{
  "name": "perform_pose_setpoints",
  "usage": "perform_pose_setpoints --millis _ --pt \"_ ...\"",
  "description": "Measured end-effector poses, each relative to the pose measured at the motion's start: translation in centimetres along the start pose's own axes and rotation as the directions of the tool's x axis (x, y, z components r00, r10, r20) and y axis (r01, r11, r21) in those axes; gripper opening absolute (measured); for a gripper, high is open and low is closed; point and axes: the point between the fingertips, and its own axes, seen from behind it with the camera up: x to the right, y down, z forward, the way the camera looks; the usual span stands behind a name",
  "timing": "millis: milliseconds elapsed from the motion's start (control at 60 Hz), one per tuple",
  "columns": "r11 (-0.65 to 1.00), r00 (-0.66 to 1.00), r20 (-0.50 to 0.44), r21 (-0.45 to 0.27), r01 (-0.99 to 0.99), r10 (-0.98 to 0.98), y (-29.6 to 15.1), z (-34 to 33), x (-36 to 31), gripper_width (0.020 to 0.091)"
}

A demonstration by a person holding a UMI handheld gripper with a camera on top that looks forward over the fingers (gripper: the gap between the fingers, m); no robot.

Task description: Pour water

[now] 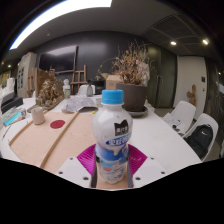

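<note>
Gripper view, hand-held gripper (112, 170) closed on upright blue-capped bottle (113, 135), held above wooden table (45, 140)

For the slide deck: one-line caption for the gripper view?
Tongs shut on upright blue-capped bottle above the table, ready for pouring.

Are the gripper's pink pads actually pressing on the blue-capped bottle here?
Touching. The gripper view shows the bottle standing between the fingers, with pink pads meeting its label on both sides, no gap visible.

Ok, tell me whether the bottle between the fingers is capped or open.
Capped: the bottle stands upright with its blue cap still on top.
</note>
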Motion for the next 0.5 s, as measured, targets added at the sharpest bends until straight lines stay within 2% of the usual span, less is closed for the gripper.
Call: perform_pose_setpoints --millis 117,300,383,500 --pt "1.000 1.000 -0.013 -0.002 0.021 -0.021 -0.1 0.2 -0.1 0.0329" --pt "0.996 0.995 -0.045 -0.026 0.085 -0.086 -1.1 0.5 -0.8 0.0328" --pt "0.992 0.989 -0.077 -0.018 0.124 -0.125 -3.5 0.4 -1.1 0.0328" --pt "0.969 0.959 -0.149 0.006 0.245 -0.241 -9.1 1.2 -2.1 0.0329"
